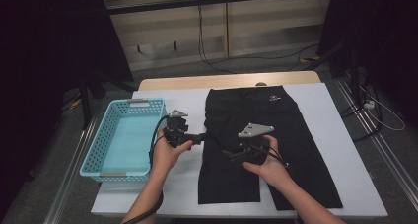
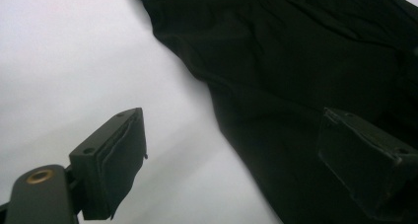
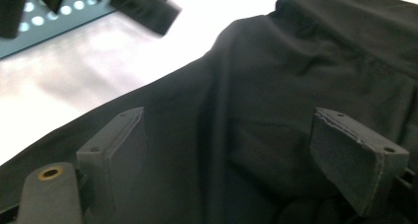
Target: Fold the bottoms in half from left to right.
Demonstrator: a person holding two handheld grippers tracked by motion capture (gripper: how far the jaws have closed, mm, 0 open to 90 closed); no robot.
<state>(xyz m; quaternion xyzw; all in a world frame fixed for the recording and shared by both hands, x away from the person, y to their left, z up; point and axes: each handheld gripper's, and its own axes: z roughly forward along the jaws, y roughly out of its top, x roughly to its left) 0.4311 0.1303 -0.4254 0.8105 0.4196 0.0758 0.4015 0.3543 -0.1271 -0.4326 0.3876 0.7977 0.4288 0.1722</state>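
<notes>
A black garment with two legs [image 1: 296, 135] lies flat on the white table cover [image 1: 330, 115], waistband at the far end. My left gripper [image 1: 202, 136] hovers at the garment's left edge and points right. Its jaws stand open in the left gripper view [image 2: 236, 157], one over the white cover, the other over the black cloth [image 2: 296, 61], with nothing pinched. My right gripper [image 1: 229, 155] is over the left leg and points left. In the right gripper view its jaws [image 3: 226, 157] are open above wrinkled black fabric [image 3: 305, 61], gripping nothing.
A teal plastic basket [image 1: 114, 175] stands at the table's left side, close beside my left hand; its perforated wall [image 3: 47, 21] also appears in the right gripper view behind the blurred left gripper [image 3: 143, 7]. Cables and dark stands surround the table on the floor.
</notes>
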